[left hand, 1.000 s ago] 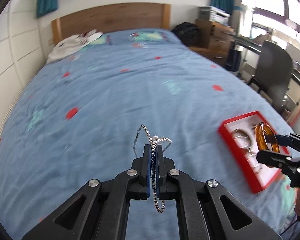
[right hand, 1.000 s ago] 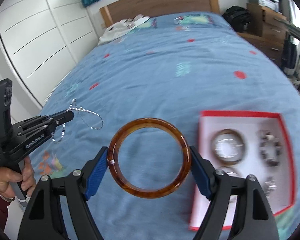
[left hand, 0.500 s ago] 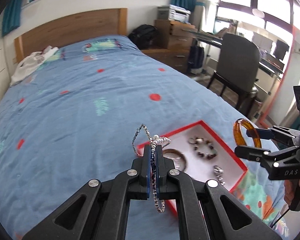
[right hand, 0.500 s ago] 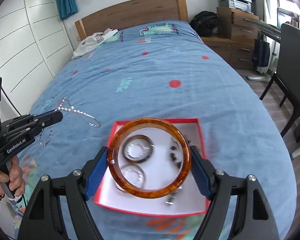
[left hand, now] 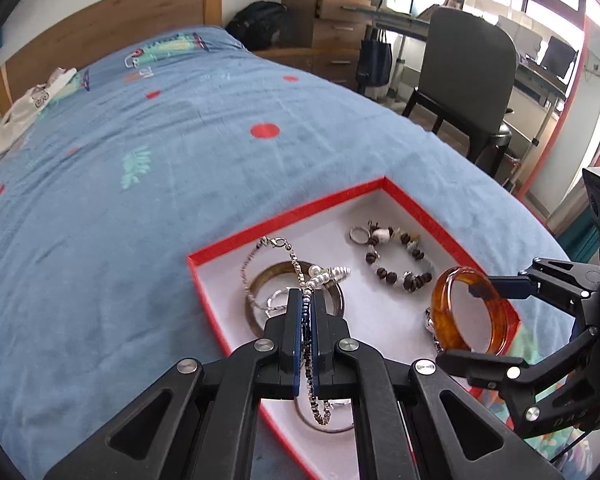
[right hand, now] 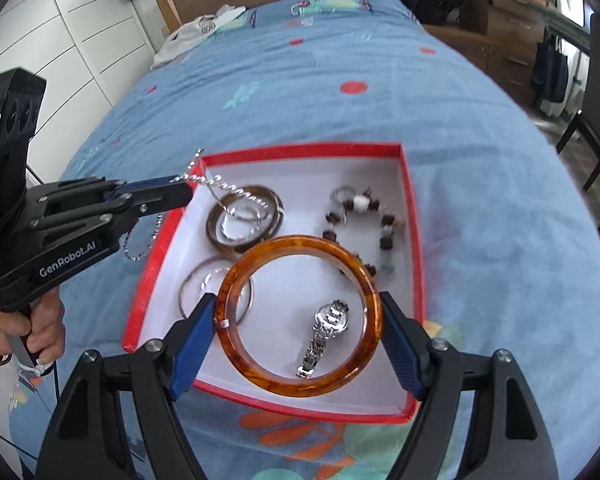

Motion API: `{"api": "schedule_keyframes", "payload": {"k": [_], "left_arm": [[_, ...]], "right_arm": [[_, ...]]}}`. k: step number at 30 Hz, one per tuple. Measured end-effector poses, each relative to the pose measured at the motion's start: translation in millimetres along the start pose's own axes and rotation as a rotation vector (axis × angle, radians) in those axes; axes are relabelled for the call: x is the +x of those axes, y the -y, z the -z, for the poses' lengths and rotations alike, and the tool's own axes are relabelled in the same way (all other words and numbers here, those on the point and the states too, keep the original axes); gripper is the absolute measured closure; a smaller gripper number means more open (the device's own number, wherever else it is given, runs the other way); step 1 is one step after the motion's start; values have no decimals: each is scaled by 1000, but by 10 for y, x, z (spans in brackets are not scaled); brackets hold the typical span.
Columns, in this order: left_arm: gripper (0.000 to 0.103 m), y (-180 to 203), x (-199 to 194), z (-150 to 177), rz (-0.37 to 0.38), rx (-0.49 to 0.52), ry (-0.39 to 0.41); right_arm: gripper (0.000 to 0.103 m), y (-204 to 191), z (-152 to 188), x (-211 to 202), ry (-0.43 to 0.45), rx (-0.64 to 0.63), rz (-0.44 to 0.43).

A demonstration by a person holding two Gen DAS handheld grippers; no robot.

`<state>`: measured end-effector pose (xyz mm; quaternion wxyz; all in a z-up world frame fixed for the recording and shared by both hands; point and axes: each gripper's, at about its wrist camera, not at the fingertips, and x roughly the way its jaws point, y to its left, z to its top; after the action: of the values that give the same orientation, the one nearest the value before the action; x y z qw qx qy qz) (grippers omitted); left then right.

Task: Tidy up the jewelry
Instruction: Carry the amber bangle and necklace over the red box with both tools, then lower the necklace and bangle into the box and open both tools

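Right wrist view: right hand-held gripper (right hand: 298, 322) clamps a glossy amber bangle (right hand: 300, 316) above the red box (right hand: 414, 216); left hand-held gripper (left hand: 307, 312) pinches a beaded silver chain (left hand: 300, 276) over it.

We are in a home bedroom. A bed under a blue patterned bedspread (left hand: 172, 168) fills the middle of both views, with a light wooden headboard (left hand: 112, 36) at upper left. White wardrobe doors (right hand: 84, 40) stand at upper left of the right wrist view. A wooden chest of drawers (left hand: 332, 36) and a dark desk chair (left hand: 468, 76) sit at upper right.
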<state>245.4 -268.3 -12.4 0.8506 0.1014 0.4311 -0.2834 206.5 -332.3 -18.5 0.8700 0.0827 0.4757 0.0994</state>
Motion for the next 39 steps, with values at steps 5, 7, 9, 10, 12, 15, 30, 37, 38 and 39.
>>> {"api": "schedule_keyframes", "payload": {"k": [5,7,9,10,12,15,30,37,38,39], "left_arm": [[99,-7,172,120,5,-2,-40],[99,-8,220,157,5,-3,-52],[99,-20,261,191,8,-8,-64],[99,-23,280,200,8,-10,-67],[99,-27,291,209,11,-15,-65],[99,-38,302,199,15,-19,-64],[99,-88,366,265,-8,-37,-64],[98,-98,372,246,4,-23,-83],[97,-95,374,246,6,-18,-85],[97,-95,374,249,7,-15,-86]], "right_arm": [[26,58,83,192,-43,-3,-21],[26,64,103,233,-50,-7,-25],[26,42,102,262,-51,-22,-19],[26,30,95,273,-51,-31,-17],[26,28,78,301,-55,-45,-13],[26,-25,59,340,-72,-94,-2],[26,-229,100,493,-126,-270,10],[26,-247,118,504,-155,-324,9],[26,-245,112,503,-160,-325,7],[26,-239,107,504,-164,-328,5]]}}
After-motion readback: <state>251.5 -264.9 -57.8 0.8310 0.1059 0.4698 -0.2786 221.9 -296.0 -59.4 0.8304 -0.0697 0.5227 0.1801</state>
